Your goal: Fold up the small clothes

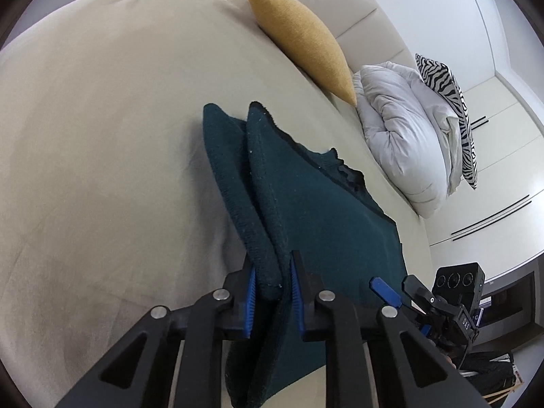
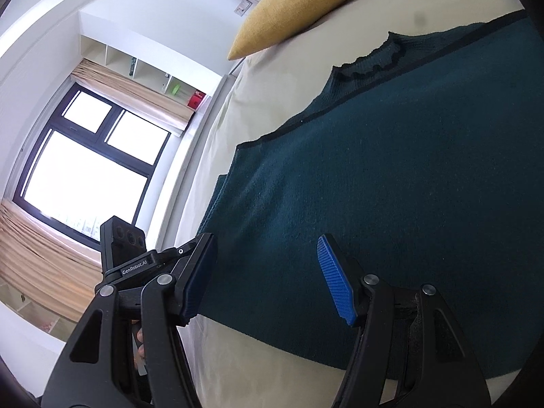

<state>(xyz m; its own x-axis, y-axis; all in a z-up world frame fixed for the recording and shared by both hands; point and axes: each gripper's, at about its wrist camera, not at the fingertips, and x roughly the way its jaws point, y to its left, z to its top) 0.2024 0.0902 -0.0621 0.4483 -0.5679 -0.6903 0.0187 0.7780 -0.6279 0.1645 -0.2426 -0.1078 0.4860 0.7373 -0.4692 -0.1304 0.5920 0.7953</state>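
Teal garment (image 2: 391, 187) cut off at right wrist view's right edge

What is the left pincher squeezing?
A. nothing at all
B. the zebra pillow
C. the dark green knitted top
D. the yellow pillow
C: the left gripper has its blue pads pressed on a bunched edge of the dark green knitted top, while the yellow pillow and the zebra pillow lie far off on the bed.
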